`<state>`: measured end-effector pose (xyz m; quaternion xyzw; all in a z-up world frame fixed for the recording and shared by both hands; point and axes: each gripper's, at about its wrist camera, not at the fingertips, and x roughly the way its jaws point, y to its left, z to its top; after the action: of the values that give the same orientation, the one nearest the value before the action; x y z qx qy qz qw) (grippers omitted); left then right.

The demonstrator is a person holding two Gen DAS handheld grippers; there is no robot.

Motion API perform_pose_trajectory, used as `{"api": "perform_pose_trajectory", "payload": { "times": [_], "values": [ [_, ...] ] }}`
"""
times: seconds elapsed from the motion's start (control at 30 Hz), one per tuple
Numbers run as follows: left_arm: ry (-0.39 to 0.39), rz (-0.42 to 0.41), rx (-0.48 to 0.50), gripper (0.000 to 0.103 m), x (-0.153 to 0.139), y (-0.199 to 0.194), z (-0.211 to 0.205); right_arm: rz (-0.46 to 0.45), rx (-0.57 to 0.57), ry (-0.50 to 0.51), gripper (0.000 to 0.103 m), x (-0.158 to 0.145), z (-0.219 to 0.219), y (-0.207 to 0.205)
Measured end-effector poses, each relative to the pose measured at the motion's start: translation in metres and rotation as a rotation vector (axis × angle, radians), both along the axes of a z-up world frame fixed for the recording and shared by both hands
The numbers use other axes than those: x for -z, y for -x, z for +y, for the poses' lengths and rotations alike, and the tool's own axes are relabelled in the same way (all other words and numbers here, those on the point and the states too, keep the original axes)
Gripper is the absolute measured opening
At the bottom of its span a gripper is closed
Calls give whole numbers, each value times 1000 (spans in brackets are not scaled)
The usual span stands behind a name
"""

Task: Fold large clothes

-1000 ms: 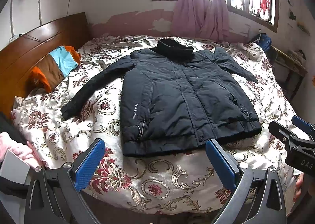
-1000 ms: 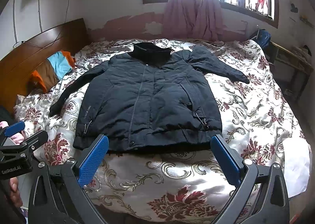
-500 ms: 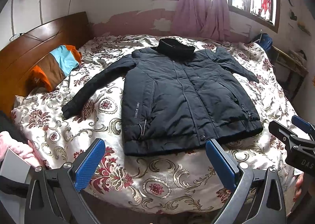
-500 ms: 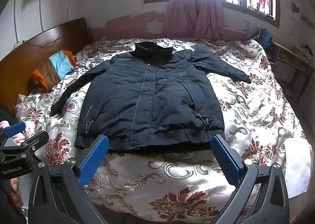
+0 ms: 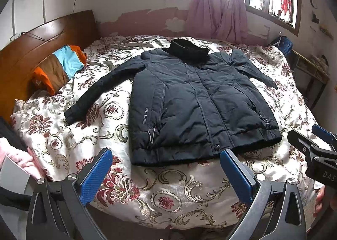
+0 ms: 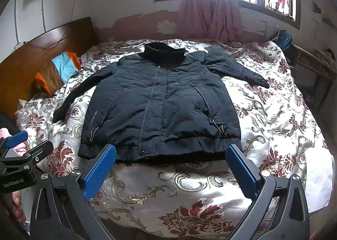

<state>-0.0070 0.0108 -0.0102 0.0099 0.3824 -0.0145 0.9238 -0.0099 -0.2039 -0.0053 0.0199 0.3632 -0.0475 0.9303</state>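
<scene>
A dark navy padded jacket (image 5: 198, 100) (image 6: 160, 105) lies flat, front up, on the floral bed cover (image 5: 168, 195) (image 6: 183, 193), collar toward the window and both sleeves spread out. My left gripper (image 5: 166, 157) hovers open just short of the hem, nothing between its blue pads (image 5: 95, 176). My right gripper (image 6: 170, 153) is also open, fingertips level with the hem's edge, empty. Each gripper shows in the other's view: the right gripper (image 5: 316, 145) at the far right, the left gripper (image 6: 21, 151) at the far left.
A wooden headboard (image 5: 40, 41) stands at the left with an orange, brown and blue pillow (image 5: 56, 69) against it. A pink curtain (image 5: 217, 10) hangs at the window behind the bed. A blue bag (image 5: 284, 43) and a side table (image 5: 309, 71) sit at the right.
Both grippers have eased slightly forward toward the jacket's hem. Both remain open and the jacket has not moved.
</scene>
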Motion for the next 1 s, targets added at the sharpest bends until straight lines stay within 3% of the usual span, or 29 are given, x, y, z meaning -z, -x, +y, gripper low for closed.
{"api": "perform_pose_trajectory", "payload": {
  "times": [1.0],
  "values": [
    [-6, 64, -16, 103, 22, -43, 1, 71, -2, -9, 102, 17, -5, -43]
  ]
}}
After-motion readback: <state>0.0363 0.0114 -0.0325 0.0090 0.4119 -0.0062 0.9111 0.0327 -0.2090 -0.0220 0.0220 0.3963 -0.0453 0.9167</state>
